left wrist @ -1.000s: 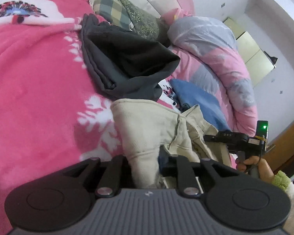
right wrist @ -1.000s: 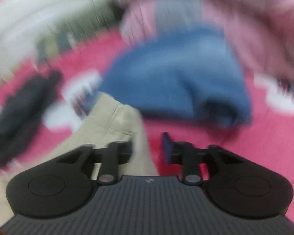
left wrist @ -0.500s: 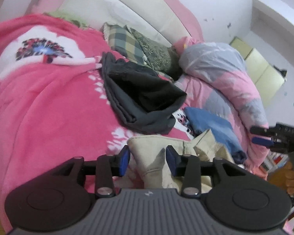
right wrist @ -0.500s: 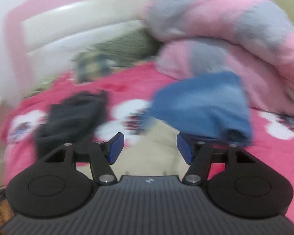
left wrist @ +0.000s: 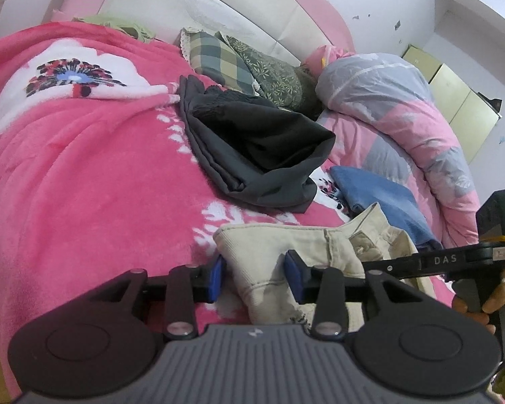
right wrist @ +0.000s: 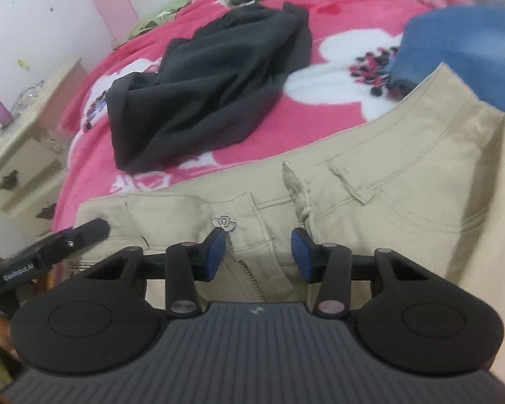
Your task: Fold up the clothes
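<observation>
— Beige trousers: where are they found?
— They are laid on the pink floral blanket, waistband end nearest the cameras, with the metal button and open fly seen in the right wrist view.

— What is seen around the trousers?
— A dark grey garment is heaped just beyond the trousers, apart from them. A folded blue garment is set beside the trousers, its edge touching or overlapped by them. Beyond that, a pink and grey quilt is bunched, and a checked pillow is propped far behind the trousers.

— How is the left gripper held?
— Its blue-padded fingers are spread, with a fold of the trousers lying between them unpinched.

— And the right gripper?
— Its fingers are likewise parted, poised over the waistband at the fly; nothing is gripped. A hand is seen on its handle in the left wrist view.
</observation>
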A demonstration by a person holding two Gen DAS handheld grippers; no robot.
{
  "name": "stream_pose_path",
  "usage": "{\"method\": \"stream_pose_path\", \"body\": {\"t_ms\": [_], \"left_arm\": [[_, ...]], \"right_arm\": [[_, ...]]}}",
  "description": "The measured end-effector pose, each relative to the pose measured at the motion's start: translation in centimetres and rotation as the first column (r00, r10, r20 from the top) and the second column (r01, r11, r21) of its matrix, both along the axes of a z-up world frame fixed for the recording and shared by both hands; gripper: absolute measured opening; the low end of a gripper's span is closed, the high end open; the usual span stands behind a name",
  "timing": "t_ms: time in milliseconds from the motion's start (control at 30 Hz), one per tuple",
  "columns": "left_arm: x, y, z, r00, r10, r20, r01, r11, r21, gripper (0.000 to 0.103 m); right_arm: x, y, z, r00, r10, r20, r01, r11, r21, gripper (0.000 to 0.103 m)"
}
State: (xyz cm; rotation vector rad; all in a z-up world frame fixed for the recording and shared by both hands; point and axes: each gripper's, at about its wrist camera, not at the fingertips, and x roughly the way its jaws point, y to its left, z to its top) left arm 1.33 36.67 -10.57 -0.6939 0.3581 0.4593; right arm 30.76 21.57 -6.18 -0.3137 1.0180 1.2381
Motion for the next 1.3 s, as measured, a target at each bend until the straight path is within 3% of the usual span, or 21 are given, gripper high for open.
{"method": "stream_pose_path", "body": {"t_ms": [100, 200, 233, 267, 367, 433, 600, 733, 1033, 1133, 1200, 1233, 1267, 1300], "left_arm": [[0.1, -0.1, 0.0, 1.000, 0.001, -0.002, -0.001, 1.000, 0.007, 0.040], [0.1, -0.1, 0.0, 1.000, 0.003, -0.001, -0.003, 1.000, 0.011, 0.040], [0.1, -0.1, 0.0, 1.000, 0.005, -0.001, -0.005, 1.000, 0.012, 0.040], [0.1, -0.1, 0.0, 1.000, 0.007, -0.001, -0.007, 1.000, 0.013, 0.040], [0.0, -0.1, 0.0, 1.000, 0.012, 0.001, -0.012, 1.000, 0.015, 0.037], [0.0, -0.3, 0.0, 1.000, 0.017, -0.008, -0.016, 0.999, 0.035, 0.032], [0.0, -0.4, 0.1, 1.000, 0.022, -0.004, -0.022, 0.999, 0.045, 0.024], [-0.1, -0.3, 0.0, 0.999, 0.034, -0.002, -0.034, 0.999, 0.042, 0.021], [0.4, -0.4, -0.1, 0.998, 0.043, -0.035, -0.041, 0.998, 0.056, 0.022], [0.3, -0.3, -0.1, 0.998, 0.047, -0.036, -0.045, 0.998, 0.052, 0.023], [0.2, -0.3, -0.1, 0.998, 0.047, -0.036, -0.045, 0.998, 0.052, 0.023], [0.2, -0.3, -0.1, 0.998, 0.047, -0.036, -0.045, 0.998, 0.051, 0.023], [0.2, -0.3, -0.1, 0.998, 0.047, -0.035, -0.045, 0.998, 0.050, 0.023], [0.2, -0.3, -0.1, 0.998, 0.046, -0.035, -0.044, 0.998, 0.050, 0.023]], "right_arm": [[-0.7, 0.5, -0.2, 0.999, 0.041, 0.022, -0.041, 0.999, -0.008, 0.046], [-2.0, 1.0, -0.4, 0.993, 0.079, 0.084, -0.077, 0.997, -0.029, 0.034], [-2.6, 1.1, -0.2, 0.990, 0.082, 0.116, -0.078, 0.996, -0.036, 0.027], [-3.1, 1.1, 0.0, 0.986, 0.072, 0.148, -0.067, 0.997, -0.041, 0.007], [-4.0, 0.8, 0.9, 0.974, 0.007, 0.228, -0.001, 1.000, -0.026, 0.005], [-4.5, 0.5, 1.3, 0.949, -0.027, 0.315, 0.031, 1.000, -0.007, 0.005], [-4.6, 0.8, 1.3, 0.918, -0.088, 0.386, 0.075, 0.996, 0.049, 0.005], [-4.4, 1.5, 1.5, 0.913, -0.112, 0.393, 0.085, 0.993, 0.086, 0.005], [-3.6, 2.6, -1.3, 0.917, -0.118, 0.382, 0.090, 0.992, 0.090, 0.005], [-4.2, 2.4, -0.6, 0.908, -0.099, 0.407, 0.071, 0.994, 0.082, 0.012], [-5.0, 1.6, 0.8, 0.896, -0.079, 0.437, 0.047, 0.995, 0.083, 0.027], [-5.6, 0.9, 1.6, 0.888, -0.080, 0.453, 0.037, 0.994, 0.104, 0.042], [-6.1, 0.2, 2.5, 0.879, -0.081, 0.470, 0.026, 0.992, 0.124, 0.049], [-6.2, -0.2, 2.7, 0.875, -0.084, 0.476, 0.026, 0.991, 0.128, 0.049]]}}
